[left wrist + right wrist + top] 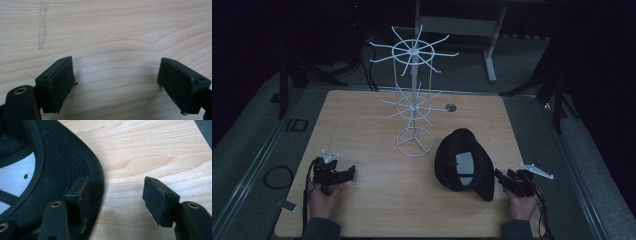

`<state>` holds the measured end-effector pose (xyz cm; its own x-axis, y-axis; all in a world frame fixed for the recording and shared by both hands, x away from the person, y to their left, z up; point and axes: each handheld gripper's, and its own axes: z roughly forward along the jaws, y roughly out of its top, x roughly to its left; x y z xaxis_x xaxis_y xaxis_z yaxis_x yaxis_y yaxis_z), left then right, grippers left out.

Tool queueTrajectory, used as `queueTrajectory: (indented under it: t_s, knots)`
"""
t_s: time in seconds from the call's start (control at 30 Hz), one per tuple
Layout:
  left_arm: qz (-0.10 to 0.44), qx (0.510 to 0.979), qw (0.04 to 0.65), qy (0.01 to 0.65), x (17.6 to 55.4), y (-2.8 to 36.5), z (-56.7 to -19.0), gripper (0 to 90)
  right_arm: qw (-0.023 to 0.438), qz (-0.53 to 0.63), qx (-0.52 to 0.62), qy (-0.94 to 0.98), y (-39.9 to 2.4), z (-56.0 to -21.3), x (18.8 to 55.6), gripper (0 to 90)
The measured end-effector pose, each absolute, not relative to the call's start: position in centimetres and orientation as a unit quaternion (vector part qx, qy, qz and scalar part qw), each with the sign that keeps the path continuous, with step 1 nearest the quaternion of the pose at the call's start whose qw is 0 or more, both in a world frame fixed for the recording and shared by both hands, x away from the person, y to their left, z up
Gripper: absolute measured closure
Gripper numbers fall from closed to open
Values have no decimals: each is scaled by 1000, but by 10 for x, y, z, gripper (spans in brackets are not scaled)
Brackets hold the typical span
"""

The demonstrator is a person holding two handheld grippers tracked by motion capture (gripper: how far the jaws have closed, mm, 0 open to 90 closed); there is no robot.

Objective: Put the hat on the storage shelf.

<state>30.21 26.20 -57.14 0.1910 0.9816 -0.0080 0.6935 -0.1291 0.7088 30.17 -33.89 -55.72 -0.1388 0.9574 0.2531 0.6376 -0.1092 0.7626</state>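
A black cap (pixel 447 162) lies upside down on the wooden table (pixel 362 120), right of centre, its pale lining facing up. My right gripper (pixel 499 176) sits at the cap's near right side, at the brim. In the right gripper view the gripper (pixel 116 182) is open: one jaw hovers over the brim of the cap (pixel 65 162), the other over bare wood, and the brim's edge lies in the gap untouched. My left gripper (pixel 351 173) rests at the near left, open, with only wood between its jaws (pixel 116 61).
A white wire rack (pixel 414 95) with two tiers of spokes stands on a ring base at the table's middle, just left of the cap. A small round hole (pixel 451 107) is in the tabletop behind it. Dark floor and a desk frame (pixel 492 50) lie beyond.
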Motion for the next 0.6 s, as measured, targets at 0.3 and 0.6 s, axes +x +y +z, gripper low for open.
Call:
queueTrajectory:
  t_s: [0.3, 0.6]
  knots:
    - [242, 710, 298, 591, 302, 261, -571, 141, 178, 413, 608, 654, -336, -550, 300, 472]
    - [243, 708, 297, 593, 302, 261, -571, 142, 162, 413, 583, 680, -328, -542, 300, 526]
